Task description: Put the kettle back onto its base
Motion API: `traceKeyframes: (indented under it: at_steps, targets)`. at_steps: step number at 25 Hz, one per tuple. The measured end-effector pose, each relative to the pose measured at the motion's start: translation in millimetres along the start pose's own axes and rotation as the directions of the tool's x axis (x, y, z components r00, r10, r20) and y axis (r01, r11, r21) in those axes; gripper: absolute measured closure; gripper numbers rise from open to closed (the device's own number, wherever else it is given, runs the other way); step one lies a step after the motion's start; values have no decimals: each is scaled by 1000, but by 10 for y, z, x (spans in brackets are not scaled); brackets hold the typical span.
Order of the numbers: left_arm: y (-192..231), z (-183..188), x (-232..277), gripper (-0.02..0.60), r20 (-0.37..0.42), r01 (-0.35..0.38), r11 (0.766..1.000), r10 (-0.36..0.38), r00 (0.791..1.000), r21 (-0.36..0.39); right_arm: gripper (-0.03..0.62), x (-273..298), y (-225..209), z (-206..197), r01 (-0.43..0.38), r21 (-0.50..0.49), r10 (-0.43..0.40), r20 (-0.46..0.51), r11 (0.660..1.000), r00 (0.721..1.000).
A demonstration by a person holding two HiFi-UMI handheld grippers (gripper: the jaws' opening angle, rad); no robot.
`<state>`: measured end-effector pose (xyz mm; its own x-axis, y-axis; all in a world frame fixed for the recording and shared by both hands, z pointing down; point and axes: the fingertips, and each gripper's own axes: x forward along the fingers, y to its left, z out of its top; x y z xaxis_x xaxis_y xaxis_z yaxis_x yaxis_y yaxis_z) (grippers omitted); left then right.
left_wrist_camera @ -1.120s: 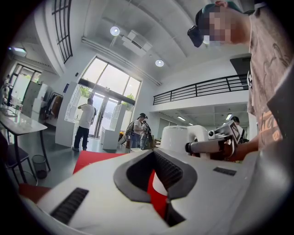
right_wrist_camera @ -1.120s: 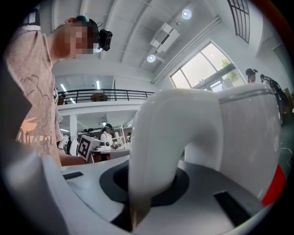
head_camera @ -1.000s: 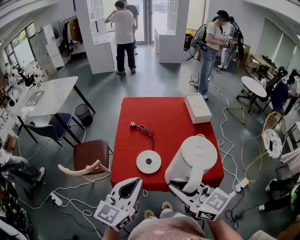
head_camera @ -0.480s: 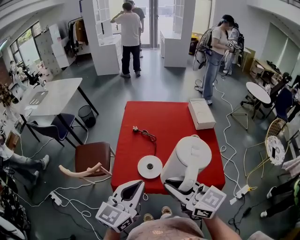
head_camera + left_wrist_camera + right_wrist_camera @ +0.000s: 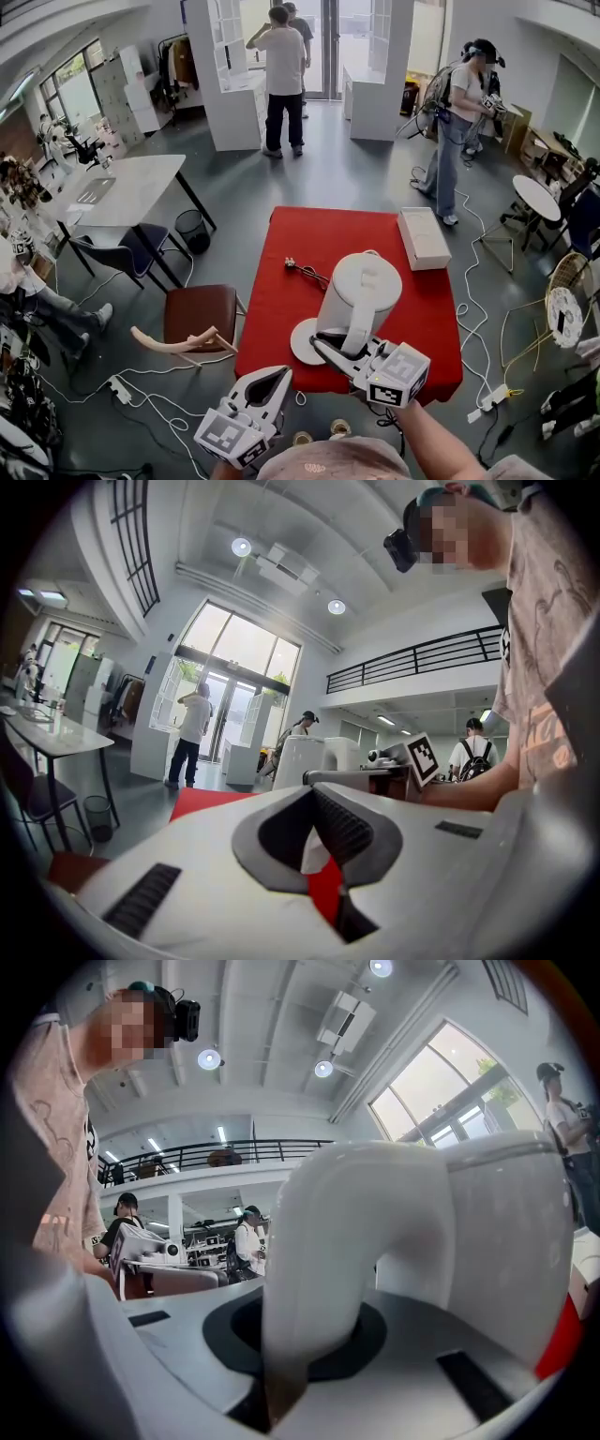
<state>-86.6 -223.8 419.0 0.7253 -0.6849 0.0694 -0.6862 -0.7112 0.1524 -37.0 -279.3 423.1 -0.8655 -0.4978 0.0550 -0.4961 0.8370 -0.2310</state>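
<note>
The kettle [image 5: 361, 286], white, hangs by its handle [image 5: 319, 1260] in the right gripper [image 5: 343, 346], over the near middle of the red desk [image 5: 309, 234]. It stands upright, lid up, with the handle turned toward the person. The jaws are closed narrow on the lower part of the handle, one on each side, as the right gripper view shows.

The round white base [image 5: 302, 343] lies flat on the desk. The kettle covers its right part in the head view, so only the left edge shows. Whether the kettle bottom touches the base cannot be told.

The left gripper [image 5: 279, 373] hangs off the near edge of the desk, left of the kettle and apart from it. Its jaws meet at the tips, with nothing between them; only a slit behind the tips shows the red of the desk.

A black cord [image 5: 307, 273] with its plug lies on the desk beyond the base. A flat white box [image 5: 424, 237] sits at the far right corner. A brown chair [image 5: 199, 317] stands just left of the desk.
</note>
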Motion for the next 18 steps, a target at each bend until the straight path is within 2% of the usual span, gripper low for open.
traceKeyframes:
  at_steps: [7, 18]
  targets:
    - [176, 63, -29, 583, 3, -41, 999, 41, 999, 5, 536, 258, -139, -53, -36, -15, 36, -34, 999, 999]
    - [253, -13, 75, 583, -23, -53, 999, 53, 998, 4, 536, 571, -196, -514, -89, -2, 89, -97, 996, 991]
